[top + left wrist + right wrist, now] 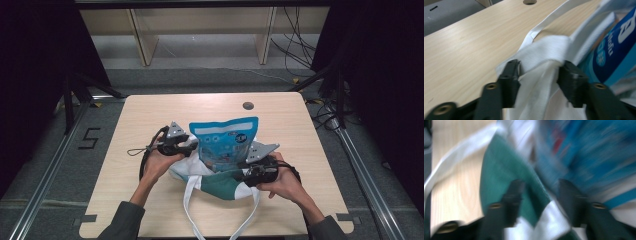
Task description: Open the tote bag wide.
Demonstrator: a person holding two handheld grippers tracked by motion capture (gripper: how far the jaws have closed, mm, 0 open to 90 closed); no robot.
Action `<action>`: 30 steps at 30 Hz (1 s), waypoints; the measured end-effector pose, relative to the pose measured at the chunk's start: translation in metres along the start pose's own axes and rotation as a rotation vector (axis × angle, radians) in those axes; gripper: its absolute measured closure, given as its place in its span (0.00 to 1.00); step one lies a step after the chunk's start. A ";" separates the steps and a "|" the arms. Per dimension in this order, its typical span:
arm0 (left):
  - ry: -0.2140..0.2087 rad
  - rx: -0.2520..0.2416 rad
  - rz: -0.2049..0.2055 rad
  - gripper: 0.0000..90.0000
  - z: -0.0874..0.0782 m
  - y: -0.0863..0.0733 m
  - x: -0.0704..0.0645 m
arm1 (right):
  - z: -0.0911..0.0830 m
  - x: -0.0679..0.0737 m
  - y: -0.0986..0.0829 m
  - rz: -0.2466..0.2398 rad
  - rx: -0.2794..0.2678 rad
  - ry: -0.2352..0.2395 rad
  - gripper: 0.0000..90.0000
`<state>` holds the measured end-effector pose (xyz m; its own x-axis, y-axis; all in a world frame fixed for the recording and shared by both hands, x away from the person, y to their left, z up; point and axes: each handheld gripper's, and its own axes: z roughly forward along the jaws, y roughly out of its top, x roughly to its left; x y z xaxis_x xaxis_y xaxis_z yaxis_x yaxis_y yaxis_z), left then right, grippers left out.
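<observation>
A blue snack bag [225, 142] stands upright inside a white and green tote bag [220, 186] at the middle of the table. My left gripper [192, 149] is at the tote's left rim, shut on a bunch of its white cloth [546, 47], with the blue snack bag [614, 50] just to the right of the jaws. My right gripper [245, 175] is at the tote's right front rim. There the green and white edge of the tote [504, 170] runs between the jaws of the right gripper [539, 192], under the blurred snack bag [594, 157].
The tote's white handles [192, 215] trail toward the near edge of the wooden table [150, 115]. A round hole [248, 105] sits near the table's far edge. Beyond the table are shelf legs and loose cables on the floor.
</observation>
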<state>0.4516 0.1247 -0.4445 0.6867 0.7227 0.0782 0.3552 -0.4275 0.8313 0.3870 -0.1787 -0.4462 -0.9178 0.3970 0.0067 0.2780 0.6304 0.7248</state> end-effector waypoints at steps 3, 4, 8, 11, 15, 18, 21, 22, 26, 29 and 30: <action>0.001 0.004 -0.003 0.81 0.009 0.005 0.011 | 0.002 0.007 -0.007 -0.060 0.065 0.026 0.86; 0.002 0.022 0.013 0.83 0.012 0.005 0.015 | 0.000 0.010 -0.008 -0.072 0.071 0.037 0.88; 0.078 0.156 -0.076 0.88 0.046 -0.004 0.033 | -0.003 0.020 -0.011 -0.094 0.103 0.057 0.91; 0.062 0.201 -0.205 0.89 0.066 -0.021 0.041 | 0.002 0.032 -0.020 -0.103 0.140 0.096 0.92; 0.077 0.192 -0.210 0.88 0.074 -0.026 0.040 | 0.019 0.043 -0.031 -0.137 0.172 0.062 0.92; 0.116 0.207 -0.126 0.86 0.068 -0.020 0.032 | 0.021 0.044 -0.031 -0.140 0.174 0.060 0.91; 0.110 0.146 -0.143 0.71 0.047 -0.013 0.032 | 0.012 0.036 -0.029 -0.036 0.119 0.104 0.72; 0.099 0.131 -0.159 0.66 0.040 -0.012 0.032 | 0.006 0.033 -0.025 -0.025 0.091 0.100 0.67; 0.046 -0.005 -0.185 0.57 -0.004 -0.003 0.021 | -0.036 0.023 -0.009 0.013 -0.082 0.044 0.53; 0.007 -0.052 -0.148 0.58 -0.032 -0.004 0.003 | -0.065 0.011 -0.004 0.046 -0.156 -0.054 0.55; -0.017 -0.065 -0.141 0.58 -0.039 -0.006 -0.004 | -0.071 0.006 -0.003 0.064 -0.166 -0.093 0.56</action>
<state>0.4218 0.1458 -0.4282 0.6438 0.7635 -0.0505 0.4071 -0.2859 0.8675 0.3599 -0.2257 -0.3992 -0.8676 0.4973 -0.0016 0.2773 0.4865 0.8285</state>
